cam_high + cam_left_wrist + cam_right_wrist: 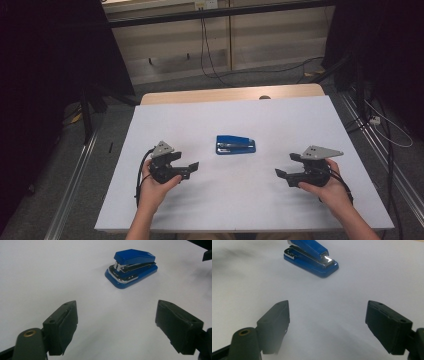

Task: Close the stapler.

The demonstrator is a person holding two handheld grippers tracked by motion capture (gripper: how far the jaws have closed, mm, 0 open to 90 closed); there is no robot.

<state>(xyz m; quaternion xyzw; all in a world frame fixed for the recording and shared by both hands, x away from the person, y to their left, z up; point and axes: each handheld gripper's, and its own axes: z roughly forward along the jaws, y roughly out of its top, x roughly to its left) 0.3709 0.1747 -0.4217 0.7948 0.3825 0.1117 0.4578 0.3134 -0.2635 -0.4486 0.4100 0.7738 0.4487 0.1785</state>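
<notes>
A blue stapler (235, 145) lies flat near the middle of the white bench (280, 115), closed, well clear of every edge. The left gripper (192, 166) hovers toward the near left corner, jaws wide apart and empty. The right gripper (283, 167) hovers toward the near right corner, jaws likewise spread and empty. Both point inward toward the stapler, apart from it.
</notes>
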